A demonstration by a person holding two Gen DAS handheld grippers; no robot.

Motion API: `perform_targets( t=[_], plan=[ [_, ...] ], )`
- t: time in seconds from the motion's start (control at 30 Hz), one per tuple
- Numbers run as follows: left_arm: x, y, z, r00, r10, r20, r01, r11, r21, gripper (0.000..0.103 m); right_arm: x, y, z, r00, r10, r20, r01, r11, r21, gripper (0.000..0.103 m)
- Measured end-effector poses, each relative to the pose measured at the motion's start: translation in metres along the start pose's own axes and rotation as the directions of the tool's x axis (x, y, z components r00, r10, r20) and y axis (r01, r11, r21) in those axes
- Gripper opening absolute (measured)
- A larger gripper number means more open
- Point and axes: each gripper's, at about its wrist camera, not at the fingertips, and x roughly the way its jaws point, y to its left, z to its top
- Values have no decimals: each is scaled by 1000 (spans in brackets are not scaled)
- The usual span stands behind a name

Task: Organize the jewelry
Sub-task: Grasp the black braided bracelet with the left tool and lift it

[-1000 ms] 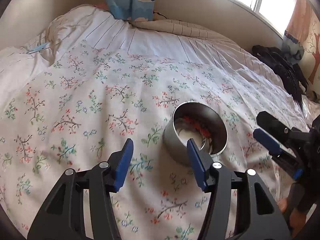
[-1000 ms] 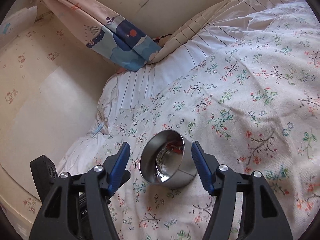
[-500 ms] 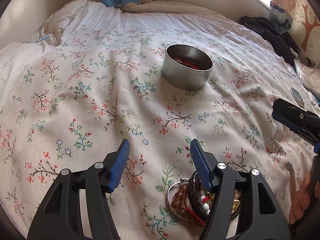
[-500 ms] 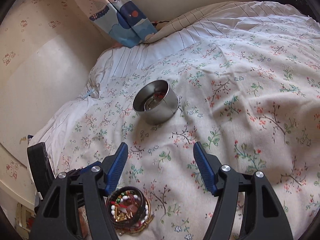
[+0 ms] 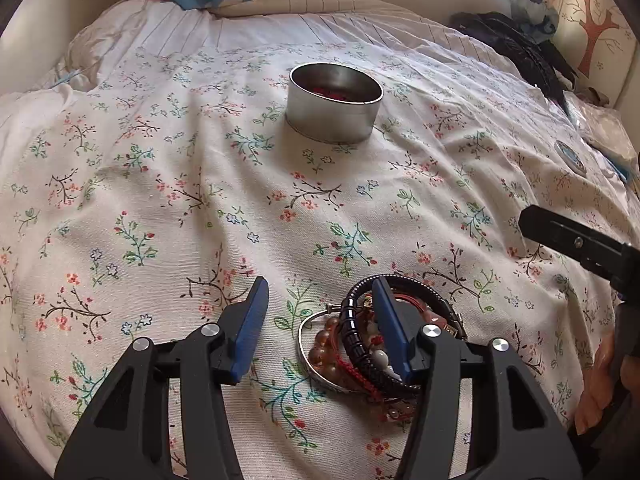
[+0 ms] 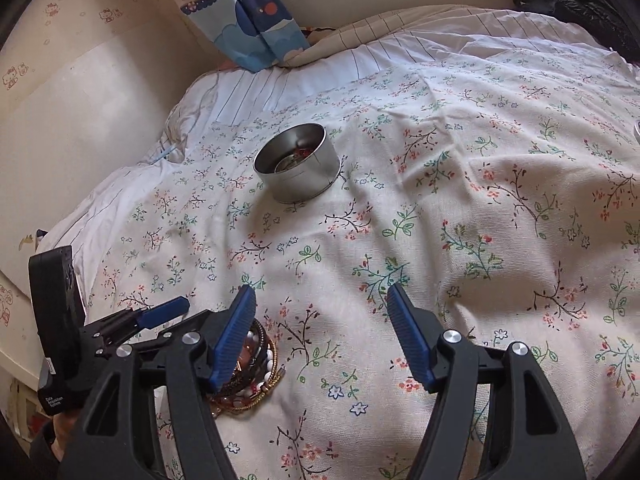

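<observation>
White print "Data Acquisition System" on the left claw's housing (image 6: 56, 402)

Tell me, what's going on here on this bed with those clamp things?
A person is sorting jewelry with a two-finger gripper in each hand. A pile of bracelets lies on the flowered bedspread, and a round metal tin with a few pieces in it sits farther off. The left gripper is over the pile's edge, its jaws closing, gripping nothing yet. The right gripper is open and empty beside the pile.
</observation>
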Motion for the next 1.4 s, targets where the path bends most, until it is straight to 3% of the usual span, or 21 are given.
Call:
perform_targets(
  t=[0.2,0.27,0.33,0.47,0.57,0.67,0.87,1.03,1.13,1.27,1.4],
  plan=[
    [16,0,2,993,-96,-62,94,995,-28,26,2,1,1,1000,-7,-5,7,1000,-12,69],
    [18,-4,1,990,-116,-78,115,993,-16,13,4,2,1,1000,-10,-11,10,1000,-15,71],
    [15,-7,-1,987,-142,-75,142,990,-11,10,6,1,0,1000,-11,-16,11,1000,-15,71],
    [3,7,2,985,-175,-12,173,982,-78,10,8,1,-1,999,-8,-31,8,1000,-18,71],
    [-10,28,6,971,-229,72,238,956,-173,10,11,4,-2,999,4,-48,-5,1000,-28,71],
    [-15,42,8,966,-230,117,252,939,-234,10,15,10,-5,997,32,-71,-35,998,-52,71],
    [-14,58,9,972,-194,132,226,923,-310,10,25,35,-15,979,139,-148,-159,979,-131,71],
    [-13,64,8,973,-186,134,222,917,-333,10,26,64,-26,966,172,-194,-216,947,-239,62],
    [-13,66,9,973,-185,138,221,915,-337,10,34,72,-31,979,65,-195,-122,946,-301,62],
    [-14,68,9,972,-186,144,225,912,-344,10,35,41,-21,985,28,-172,-60,981,-183,60],
    [-13,68,9,971,-190,144,229,910,-344,10,47,35,-17,980,-25,-195,-13,982,-191,41]
  ],
)
